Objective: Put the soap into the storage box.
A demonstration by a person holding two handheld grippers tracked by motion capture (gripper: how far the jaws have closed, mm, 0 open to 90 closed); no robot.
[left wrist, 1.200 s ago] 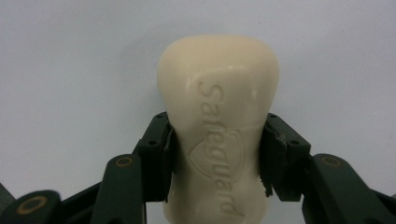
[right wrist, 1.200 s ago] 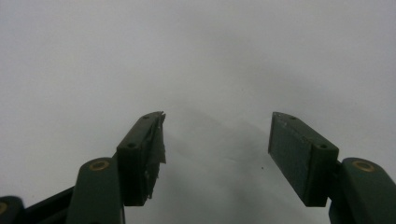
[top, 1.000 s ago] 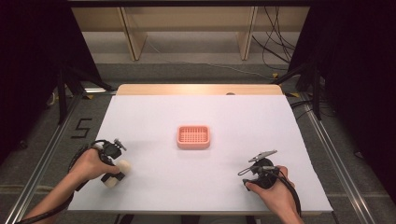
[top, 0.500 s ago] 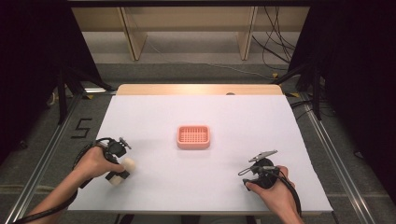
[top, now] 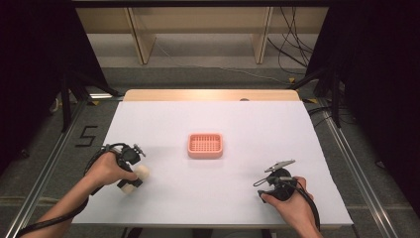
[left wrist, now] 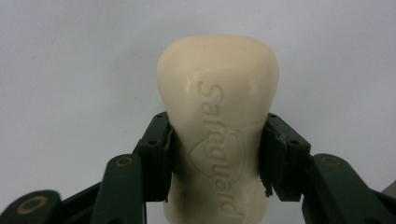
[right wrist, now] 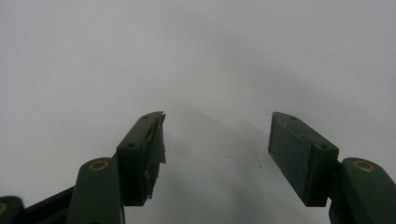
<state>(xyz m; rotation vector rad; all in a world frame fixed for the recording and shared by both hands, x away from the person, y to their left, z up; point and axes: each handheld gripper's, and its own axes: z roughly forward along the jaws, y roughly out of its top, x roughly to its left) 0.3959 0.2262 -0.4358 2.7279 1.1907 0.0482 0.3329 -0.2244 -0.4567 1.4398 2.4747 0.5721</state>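
Observation:
A cream soap bar (left wrist: 219, 102) stamped "Safeguard" sits between the jaws of my left gripper (left wrist: 217, 144), whose pads press on both its sides. In the high view that left gripper (top: 132, 178) holds the soap bar (top: 139, 174) just over the white table (top: 247, 124) at the front left, left of and nearer than the pink soap dish (top: 204, 145) at the table's middle. My right gripper (right wrist: 217, 135) stands open with nothing between its pads, close above bare table. In the high view the right gripper (top: 267, 187) rests at the front right.
The soap dish has a perforated floor and nothing in it. A wooden strip (top: 213, 94) runs along the table's far edge. Metal rails (top: 49, 163) flank the table on both sides, with cables on the floor behind.
My left hand has shifted a little to the right with the soap bar in its grip. The right hand has kept still.

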